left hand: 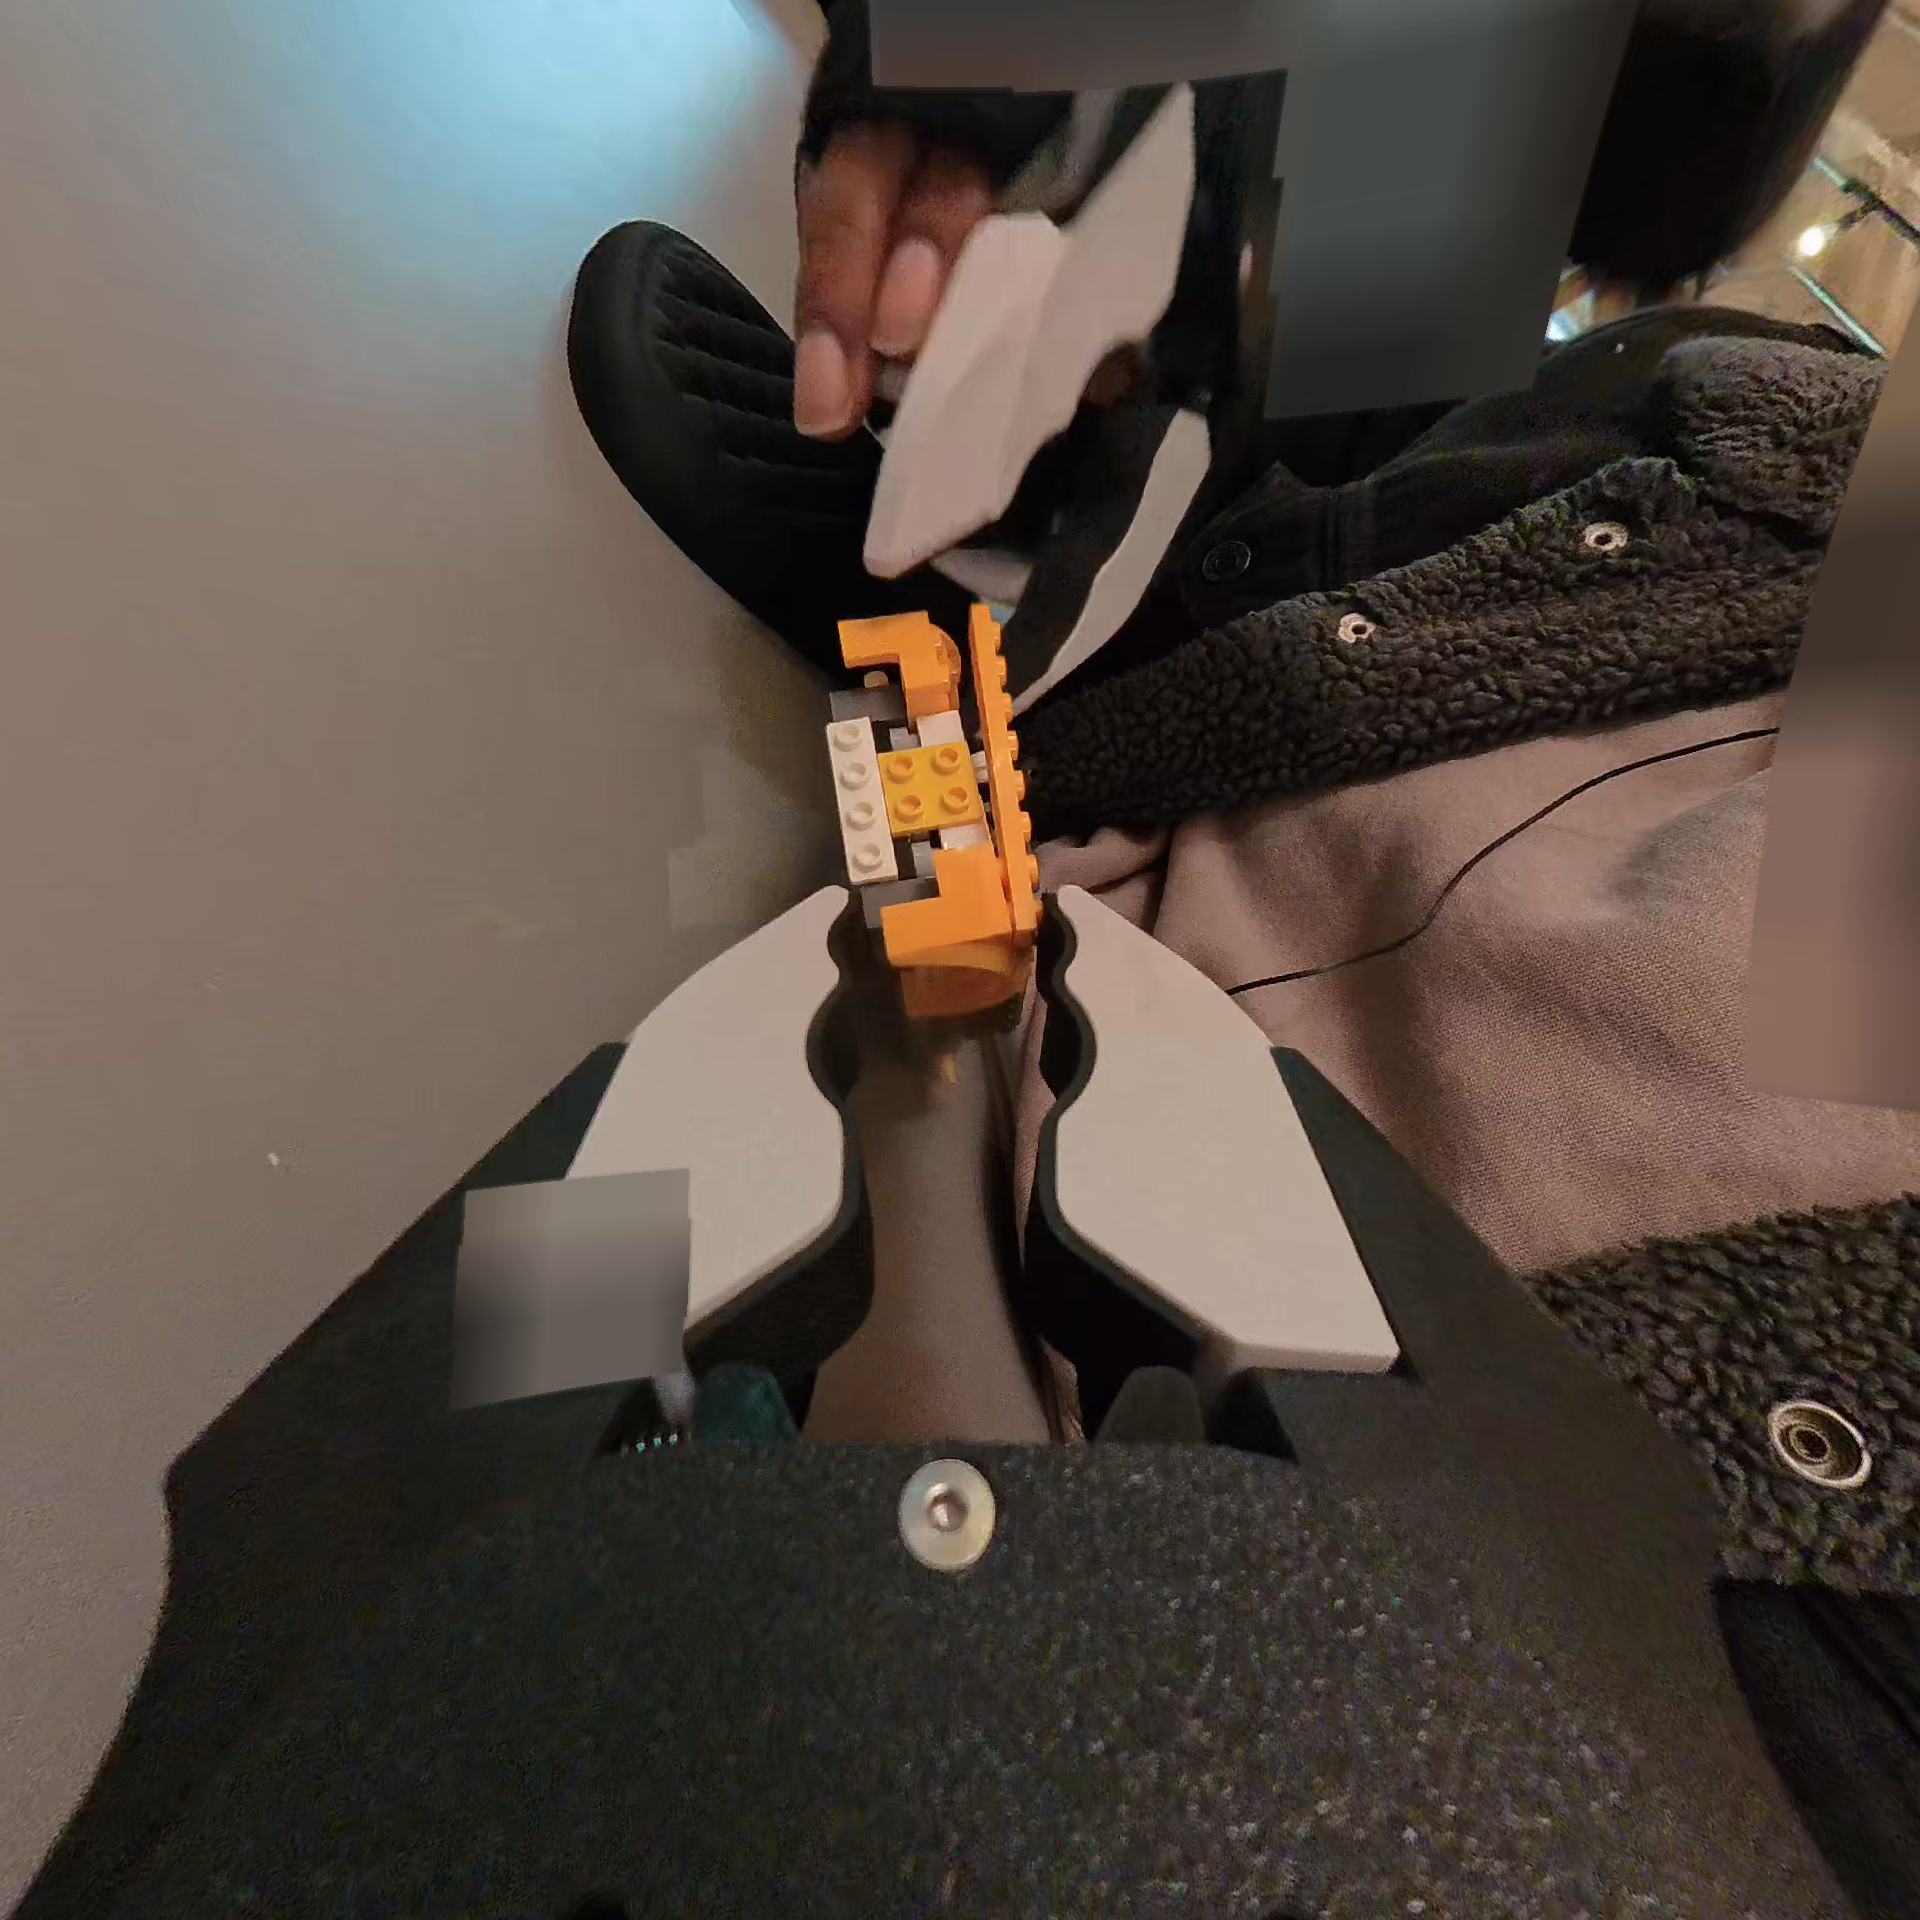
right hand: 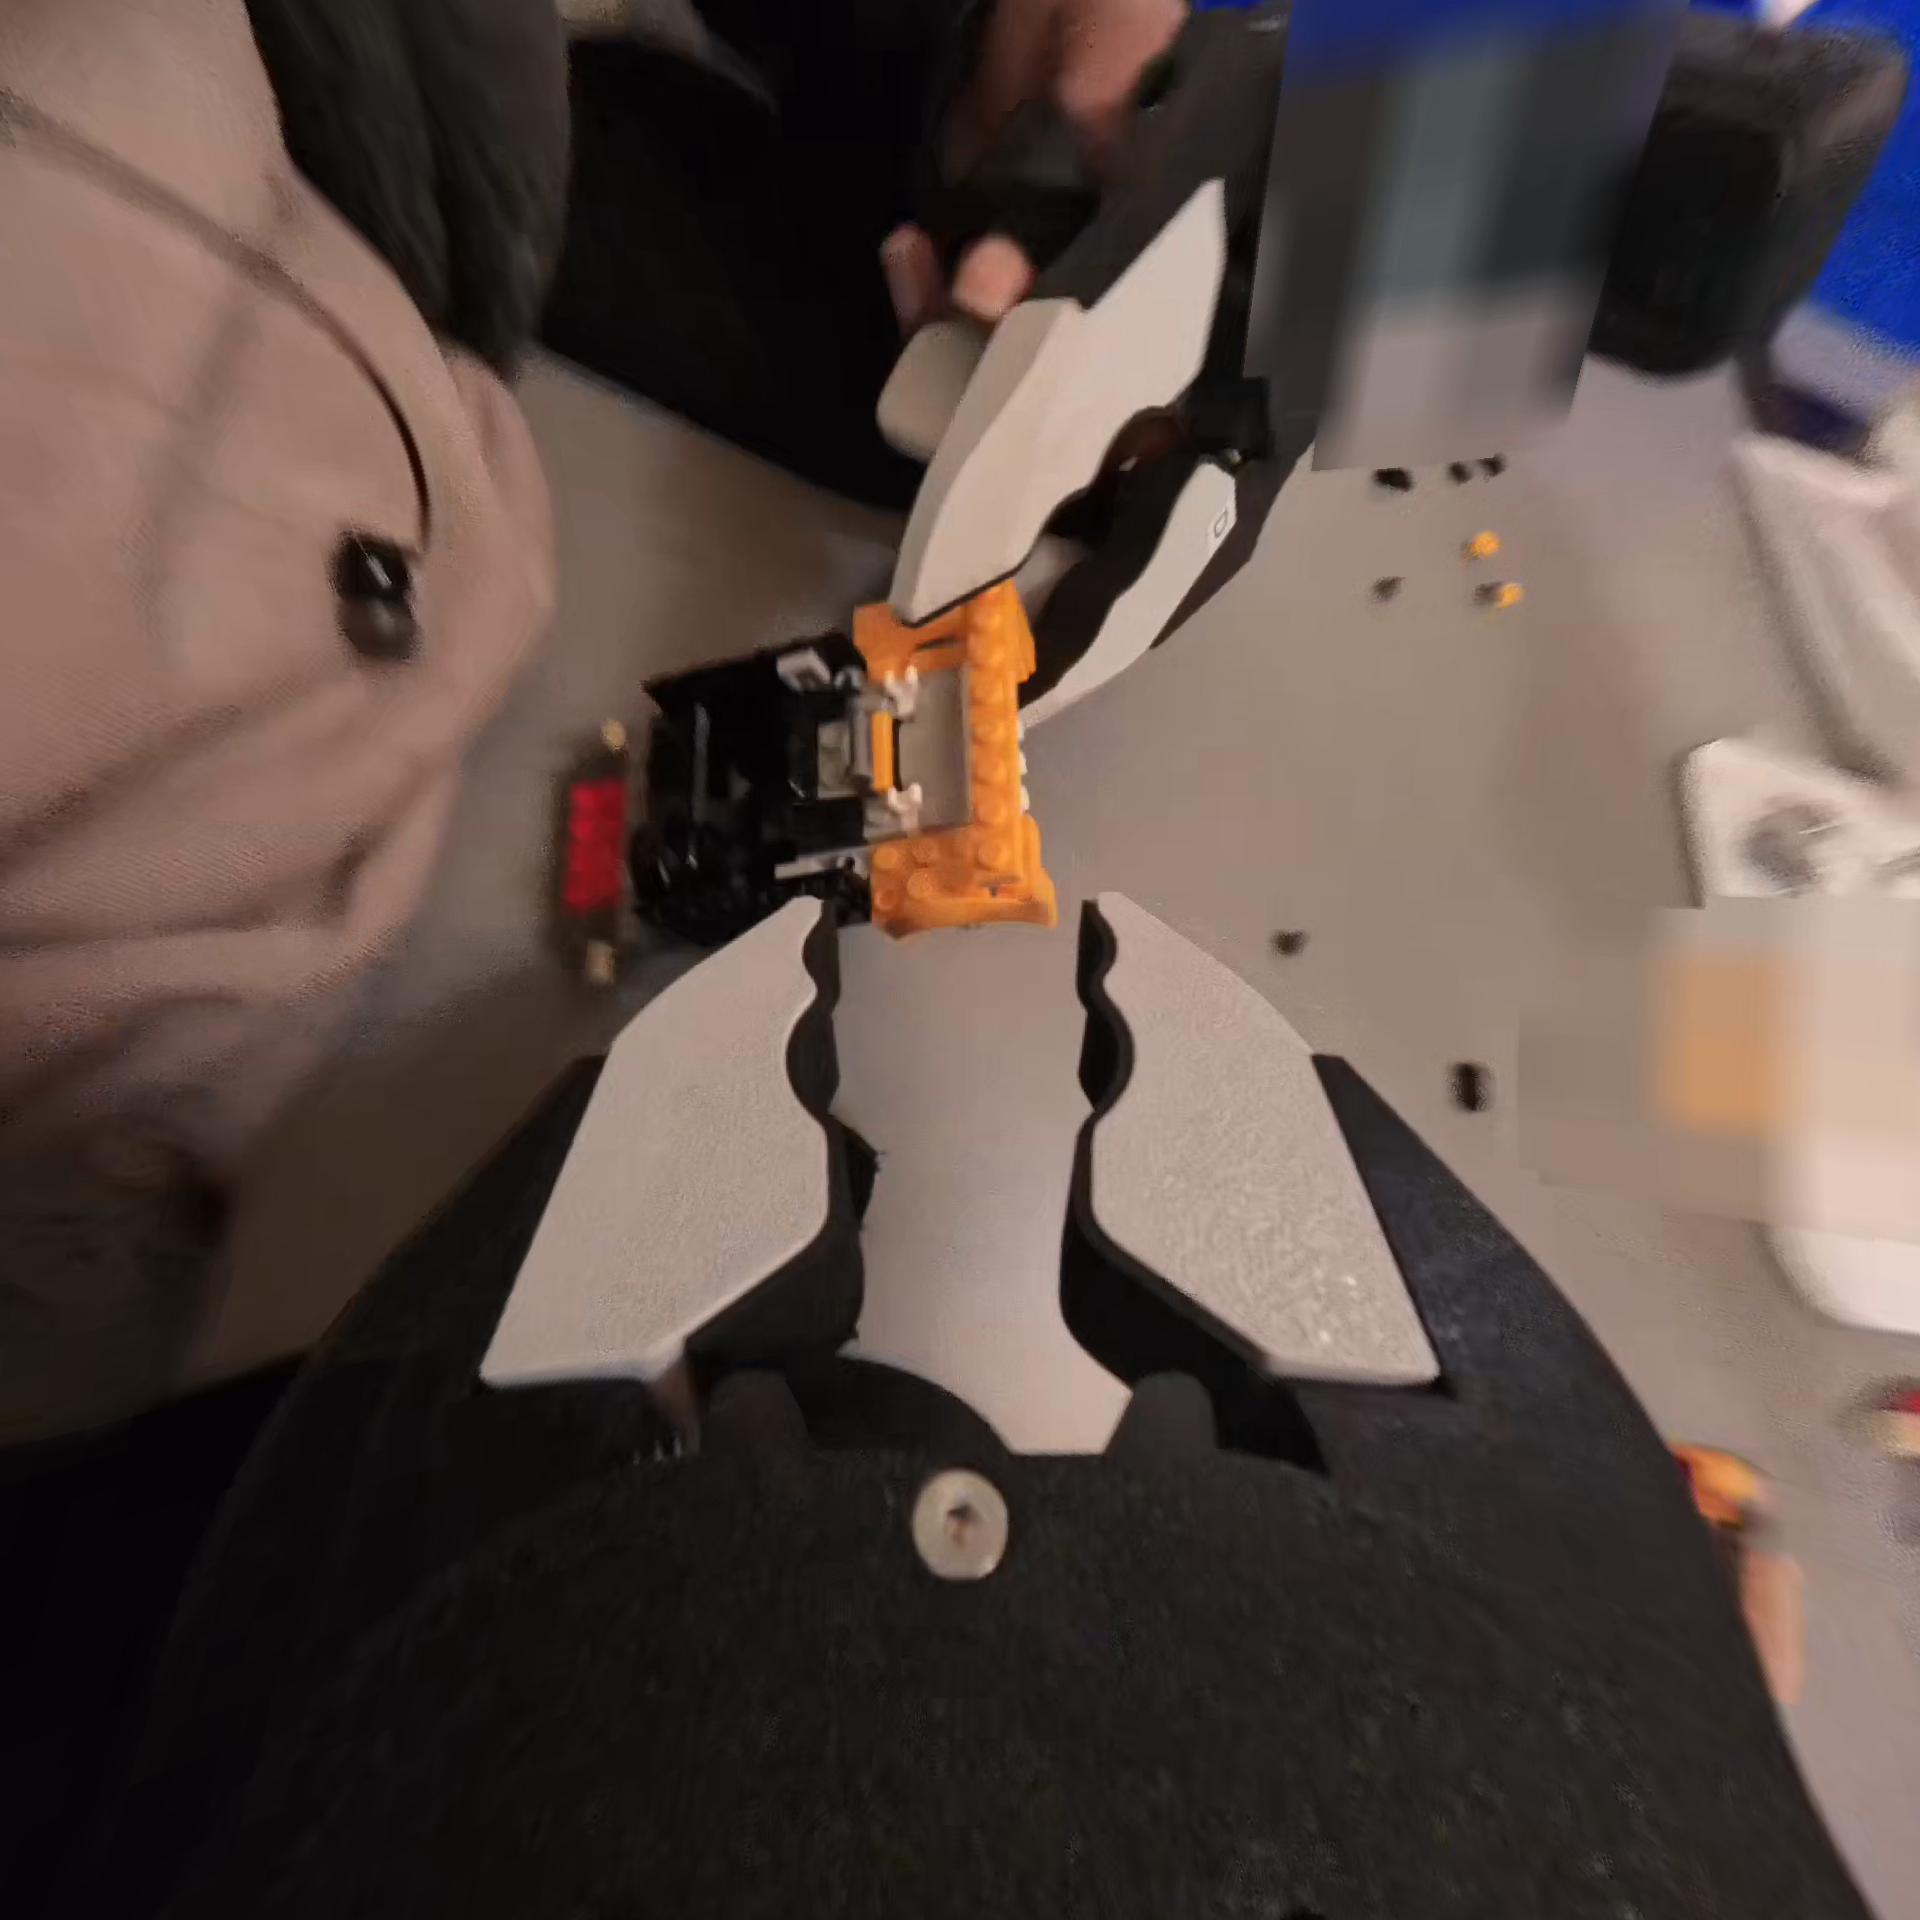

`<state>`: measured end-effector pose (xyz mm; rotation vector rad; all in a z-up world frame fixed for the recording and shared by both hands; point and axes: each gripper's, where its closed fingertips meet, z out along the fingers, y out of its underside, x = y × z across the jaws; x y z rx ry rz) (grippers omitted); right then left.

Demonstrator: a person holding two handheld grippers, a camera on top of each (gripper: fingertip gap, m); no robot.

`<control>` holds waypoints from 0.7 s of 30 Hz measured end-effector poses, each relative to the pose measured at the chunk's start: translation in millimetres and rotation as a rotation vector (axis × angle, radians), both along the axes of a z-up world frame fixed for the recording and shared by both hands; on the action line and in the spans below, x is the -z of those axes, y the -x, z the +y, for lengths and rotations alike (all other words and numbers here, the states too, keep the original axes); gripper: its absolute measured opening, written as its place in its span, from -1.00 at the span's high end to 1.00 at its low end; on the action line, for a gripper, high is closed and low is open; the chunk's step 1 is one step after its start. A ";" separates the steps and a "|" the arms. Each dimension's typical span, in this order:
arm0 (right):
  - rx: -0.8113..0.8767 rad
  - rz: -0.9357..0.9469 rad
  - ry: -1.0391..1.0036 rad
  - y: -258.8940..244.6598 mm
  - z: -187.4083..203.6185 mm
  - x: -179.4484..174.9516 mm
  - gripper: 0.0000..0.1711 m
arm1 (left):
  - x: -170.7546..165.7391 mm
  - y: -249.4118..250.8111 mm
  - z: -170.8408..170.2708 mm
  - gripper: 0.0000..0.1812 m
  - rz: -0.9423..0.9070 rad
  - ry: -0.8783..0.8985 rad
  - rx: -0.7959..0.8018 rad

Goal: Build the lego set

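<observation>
A part-built lego model (left hand: pixel 925 790) of orange, white and grey bricks is held up in the air. My left gripper (left hand: pixel 954 920) is shut on its orange lower end. The right wrist view shows the same model (right hand: pixel 961 769) as an orange frame joined to a black block (right hand: pixel 748 790). There the left gripper's fingers (right hand: pixel 997 488) clamp its far end. My right gripper (right hand: pixel 954 920) is open, and its tips are just short of the model's near orange end without touching it. In the left wrist view its white fingers (left hand: pixel 987 395) show blurred beyond the model, with a hand behind them.
A person in a beige top (left hand: pixel 1455 987) and black fleece jacket (left hand: pixel 1455 644) is close behind the model. Small loose bricks (right hand: pixel 1486 545) lie scattered on the grey table (right hand: pixel 1299 779). A red piece (right hand: pixel 594 831) lies at the left and a white tray (right hand: pixel 1766 821) at the right.
</observation>
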<state>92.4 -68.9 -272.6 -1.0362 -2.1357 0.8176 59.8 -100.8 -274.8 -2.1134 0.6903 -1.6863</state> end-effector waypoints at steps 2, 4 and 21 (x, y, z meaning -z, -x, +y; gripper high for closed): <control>0.025 -0.039 0.271 -1.8 0.2 -9.4 0.47 | -1.8 -1.2 -1.6 0.66 0.021 -0.030 -0.002; 0.030 -0.051 0.505 -0.8 -2.8 -21.8 0.49 | -4.7 -3.2 -2.9 0.66 0.055 -0.075 -0.007; -0.012 -0.130 0.635 -0.8 -17.3 -25.8 0.72 | -19.1 -12.5 -15.6 0.66 0.304 -0.385 -0.010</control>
